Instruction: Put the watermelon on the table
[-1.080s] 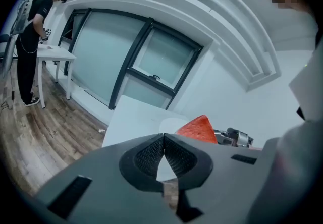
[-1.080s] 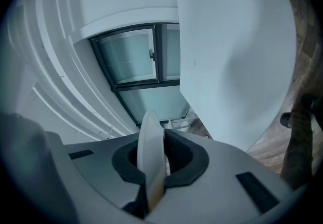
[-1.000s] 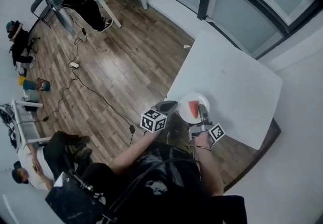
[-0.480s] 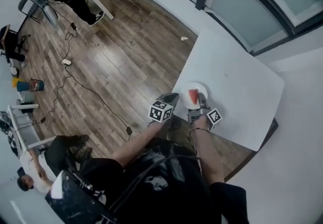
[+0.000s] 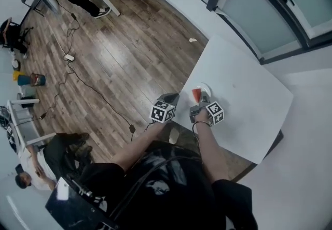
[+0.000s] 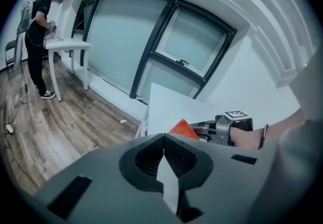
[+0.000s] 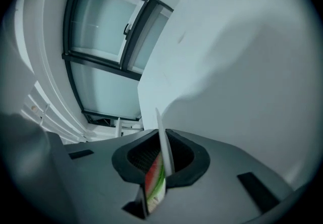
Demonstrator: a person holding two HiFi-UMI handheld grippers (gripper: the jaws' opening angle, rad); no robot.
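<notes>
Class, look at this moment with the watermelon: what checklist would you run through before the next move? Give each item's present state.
1. Grip of right hand-held gripper on plate rim: ok.
2. The watermelon is on the plate: ok.
3. The plate is over the table: ok.
4. The plate is resting flat on the table: cannot tell.
5. The left hand-held gripper is shut and empty: ok.

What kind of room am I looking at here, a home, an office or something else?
Likely a lab or workroom, not a home: a plain white table, a second table where another person stands working, cables trailing across the wooden floor, and tall dark-framed windows.
</notes>
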